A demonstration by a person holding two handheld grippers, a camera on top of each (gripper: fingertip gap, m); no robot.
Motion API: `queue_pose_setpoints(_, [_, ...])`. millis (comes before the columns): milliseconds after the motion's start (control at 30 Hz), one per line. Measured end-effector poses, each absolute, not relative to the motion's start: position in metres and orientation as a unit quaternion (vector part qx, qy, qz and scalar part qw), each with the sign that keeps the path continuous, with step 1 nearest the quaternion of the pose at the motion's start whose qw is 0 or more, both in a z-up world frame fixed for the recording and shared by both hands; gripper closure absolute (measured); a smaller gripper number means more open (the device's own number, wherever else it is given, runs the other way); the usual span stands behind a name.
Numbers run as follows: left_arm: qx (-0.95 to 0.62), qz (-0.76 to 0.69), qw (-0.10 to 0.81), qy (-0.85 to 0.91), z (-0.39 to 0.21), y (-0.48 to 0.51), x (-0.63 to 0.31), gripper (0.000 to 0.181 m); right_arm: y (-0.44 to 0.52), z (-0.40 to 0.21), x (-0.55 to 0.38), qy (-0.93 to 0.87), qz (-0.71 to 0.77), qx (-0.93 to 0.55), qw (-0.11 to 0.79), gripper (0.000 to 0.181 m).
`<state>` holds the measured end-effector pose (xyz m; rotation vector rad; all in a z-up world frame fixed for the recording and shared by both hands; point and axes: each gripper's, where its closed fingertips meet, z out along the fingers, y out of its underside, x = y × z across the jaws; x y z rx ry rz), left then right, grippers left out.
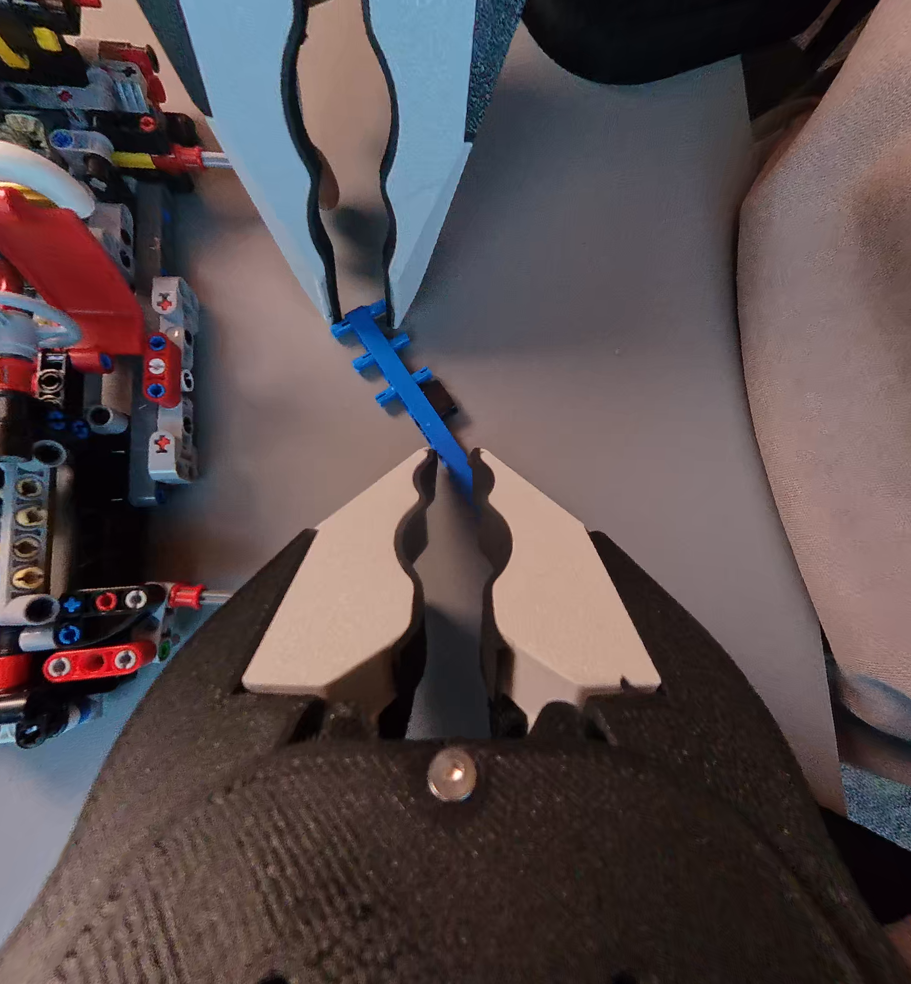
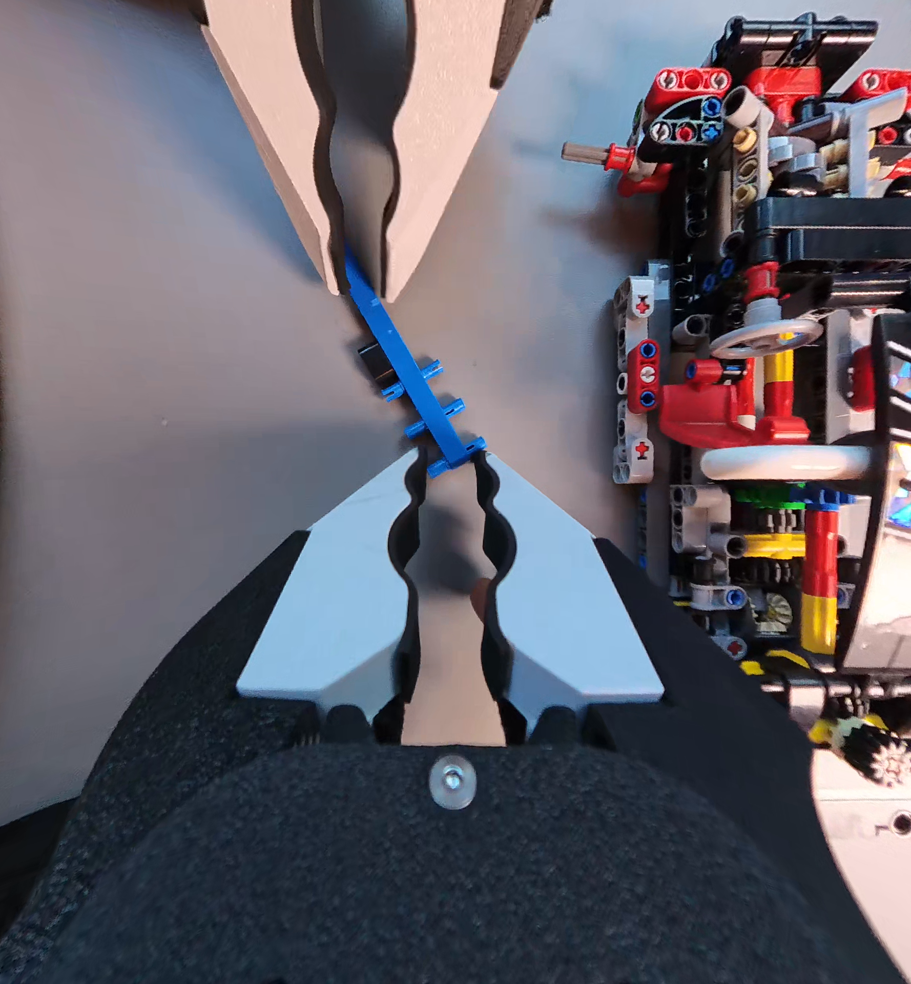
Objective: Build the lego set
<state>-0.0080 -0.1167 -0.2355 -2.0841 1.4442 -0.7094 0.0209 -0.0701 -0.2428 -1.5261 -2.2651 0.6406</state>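
A thin blue Lego beam (image 1: 416,404) with several blue pins through it hangs between my two grippers, above the grey table. A small black piece (image 1: 440,400) sits against its side. My left gripper (image 1: 453,455), with beige fingers, is shut on the plain end, which lies slantwise in the narrow gap against one pad. My right gripper (image 2: 448,455), with pale blue fingers, is shut on the end pin of the beam (image 2: 411,383). Each gripper faces the other: the right gripper shows at the top of the left wrist view (image 1: 363,319), the left gripper at the top of the right wrist view (image 2: 363,290).
A large, partly built Lego vehicle (image 2: 762,399) in red, black, grey and yellow, with a steering wheel (image 2: 762,335), stands close beside the grippers; it shows in the left wrist view (image 1: 59,346) too. A person's cloth-covered leg (image 1: 842,372) lies on the other side.
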Motion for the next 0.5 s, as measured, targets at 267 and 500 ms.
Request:
queue_pose_setpoints(267, [-0.777,-0.351,0.253,0.458,-0.227,-0.113,0.008,0.151,-0.058,-0.215,0.018,-0.737,0.191,-0.503,0.409,0.172])
queue_pose_setpoints(500, [-0.767,-0.335,0.290,0.464,-0.226,-0.103,0.020,0.170,-0.066,-0.201,0.031,-0.696,0.166,-0.494,0.495,0.172])
